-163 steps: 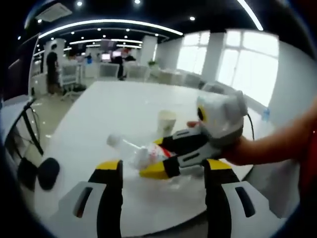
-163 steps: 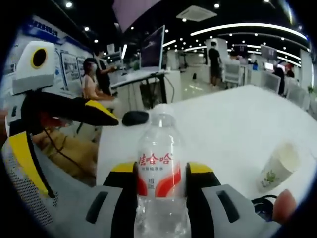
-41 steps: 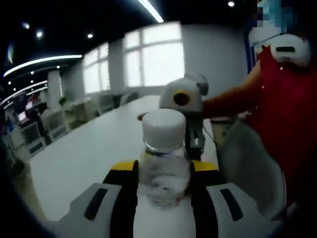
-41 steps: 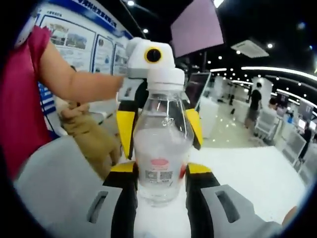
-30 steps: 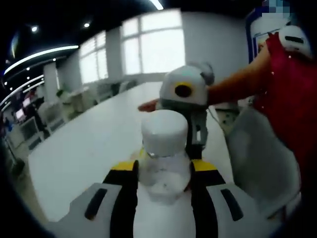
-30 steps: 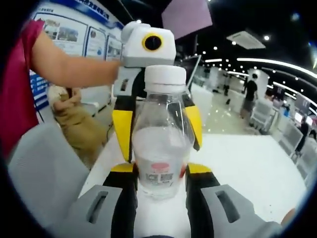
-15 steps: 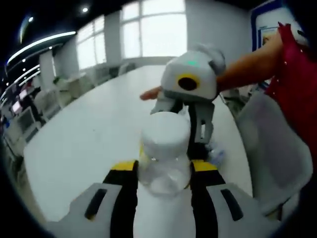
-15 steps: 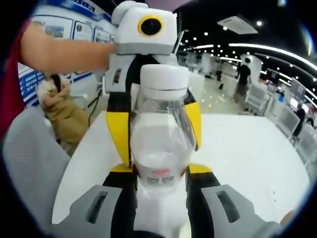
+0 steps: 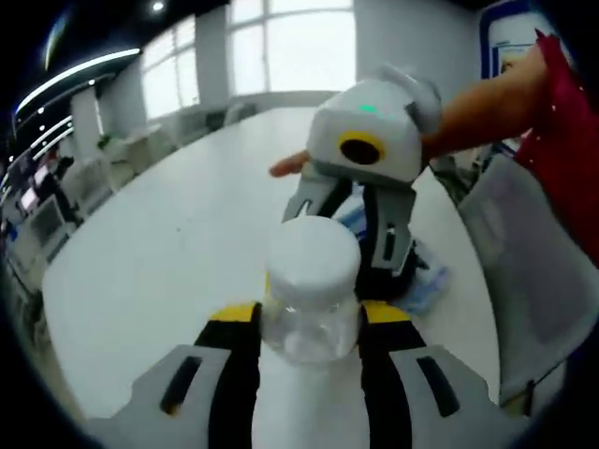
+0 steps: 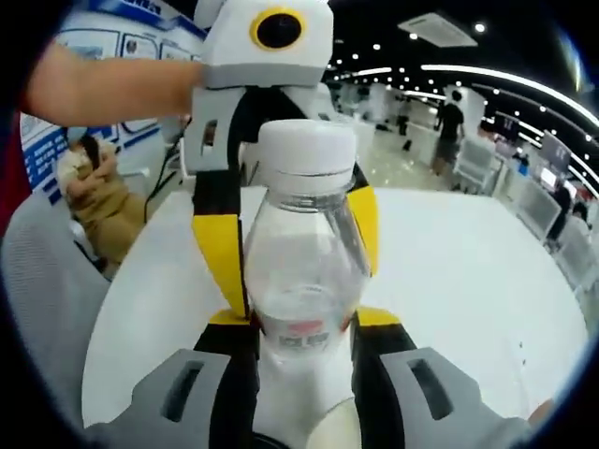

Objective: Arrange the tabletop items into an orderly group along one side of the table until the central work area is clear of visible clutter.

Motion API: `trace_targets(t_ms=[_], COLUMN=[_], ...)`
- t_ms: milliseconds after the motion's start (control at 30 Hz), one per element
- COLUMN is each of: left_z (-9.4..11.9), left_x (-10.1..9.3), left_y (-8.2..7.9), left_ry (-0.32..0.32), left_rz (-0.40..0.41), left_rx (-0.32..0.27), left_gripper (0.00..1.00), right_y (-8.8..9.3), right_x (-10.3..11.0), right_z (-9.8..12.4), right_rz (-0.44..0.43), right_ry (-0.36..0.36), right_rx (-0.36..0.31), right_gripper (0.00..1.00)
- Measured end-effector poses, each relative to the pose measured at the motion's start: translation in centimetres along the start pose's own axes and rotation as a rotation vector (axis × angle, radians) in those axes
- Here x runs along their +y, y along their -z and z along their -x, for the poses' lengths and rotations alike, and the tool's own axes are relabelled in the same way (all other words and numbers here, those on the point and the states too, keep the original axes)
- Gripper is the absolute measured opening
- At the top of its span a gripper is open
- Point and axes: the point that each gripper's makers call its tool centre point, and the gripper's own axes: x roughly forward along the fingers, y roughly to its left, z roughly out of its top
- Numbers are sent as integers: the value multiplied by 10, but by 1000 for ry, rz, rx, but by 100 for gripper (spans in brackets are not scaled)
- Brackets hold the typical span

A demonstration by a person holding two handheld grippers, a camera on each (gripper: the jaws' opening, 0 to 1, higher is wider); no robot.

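Observation:
A clear water bottle [image 9: 311, 323] with a white cap [image 9: 313, 254] stands between the yellow-and-black jaws of my left gripper [image 9: 309, 320], which presses on both its sides. In the right gripper view the same bottle [image 10: 301, 271], with a red label low down, sits in my right gripper [image 10: 299, 323], also shut on it. The two grippers face each other across the bottle. The right gripper's white housing [image 9: 367, 148] looms just behind the cap, and the left gripper's housing [image 10: 267, 37] towers over the bottle, its yellow jaws flanking it.
A white table [image 9: 168, 243] lies below. A blue-and-clear plastic packet [image 9: 423, 281] lies on it under the right gripper. A grey chair back [image 9: 529, 281] stands at the table's end. A person's bare arm [image 9: 477, 112] holds the right gripper. Desks and people stand far off [image 10: 449, 122].
Both views have tilted down toward the table, and the bottle, still held by both grippers, sits lower over it. The blue packet has come into the left gripper view.

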Motion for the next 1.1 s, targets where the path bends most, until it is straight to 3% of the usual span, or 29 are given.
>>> trace_targets(t_ms=[333, 833, 933, 1100], left_z=[-9, -12, -10, -6], left_x=[3, 9, 12, 14], left_y=[8, 6, 2, 4], left_ry=[-4, -32, -48, -63], left_rz=[-10, 14, 41, 71], left_rx=[36, 27, 9, 11], left_gripper=[38, 39, 48, 58], right_y=[12, 16, 22, 21], right_x=[-3, -10, -10, -11], right_z=[-7, -10, -11, -7], right_rz=[-15, -26, -26, -28], right_ry=[0, 25, 28, 35], right_rx=[30, 56, 89, 86], right_gripper=[37, 39, 39, 43])
